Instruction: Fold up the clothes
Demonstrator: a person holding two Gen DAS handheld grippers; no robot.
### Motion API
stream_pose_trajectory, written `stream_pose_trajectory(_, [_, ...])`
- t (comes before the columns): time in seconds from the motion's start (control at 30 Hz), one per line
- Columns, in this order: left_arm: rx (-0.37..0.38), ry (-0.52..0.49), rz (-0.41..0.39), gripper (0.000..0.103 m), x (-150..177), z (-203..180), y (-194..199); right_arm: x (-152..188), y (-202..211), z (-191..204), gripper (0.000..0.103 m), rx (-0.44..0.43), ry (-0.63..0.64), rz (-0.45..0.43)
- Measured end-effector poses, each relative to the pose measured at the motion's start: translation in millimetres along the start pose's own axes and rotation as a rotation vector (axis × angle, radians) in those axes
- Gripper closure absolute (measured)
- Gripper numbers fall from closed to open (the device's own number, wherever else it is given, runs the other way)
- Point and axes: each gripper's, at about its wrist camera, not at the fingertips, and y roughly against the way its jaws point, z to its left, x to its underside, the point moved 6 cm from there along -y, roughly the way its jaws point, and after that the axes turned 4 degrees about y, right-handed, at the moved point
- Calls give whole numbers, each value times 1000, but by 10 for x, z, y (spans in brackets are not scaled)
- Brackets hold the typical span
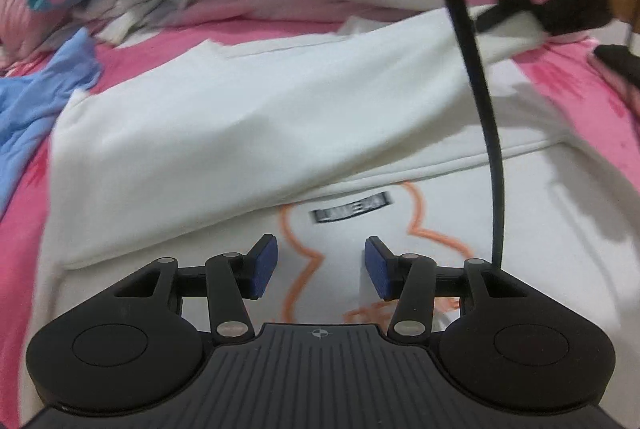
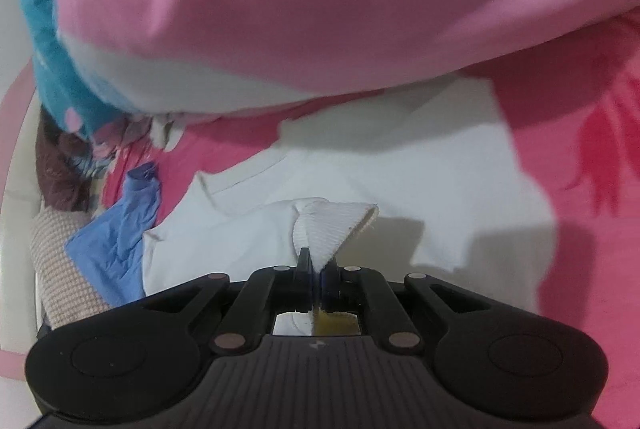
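Ribbed cuff pinched by the right gripper, sweatshirt spread beyond on the bed.

Nearest, the right gripper [image 2: 319,271] is clamped on the white sweatshirt's [image 2: 380,169] cuff [image 2: 336,225]. The garment's length runs away left to right over the pink bedsheet [image 2: 592,229]. The left gripper [image 1: 321,266], fingers apart and empty, hovers over its orange print [image 1: 304,261].

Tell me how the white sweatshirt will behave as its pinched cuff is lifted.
The white sweatshirt will probably hang limp: the ribbed cuff already folds over where the right gripper pinches it. Its thick folds suggest some weight, so the body may drag across the pink sheet rather than rise together.
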Motion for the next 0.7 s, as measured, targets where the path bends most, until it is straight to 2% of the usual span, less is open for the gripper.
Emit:
stream_pose_trajectory(0.27, [-57,47,6,55,29,179,83,49,49,-273,100,66,3,31])
stream_pose_trajectory(0.43, [-144,77,-19,55,6,419,218,118,20,-206,100,43,9,53])
stream_pose_trajectory(0.5, [-171,104,-4,55,27,554,221,146,68,-184,100,33,17,42])
stream_pose_trajectory(0.7, [-236,152,34,55,137,889,238,300,29,-413,100,101,-16,73])
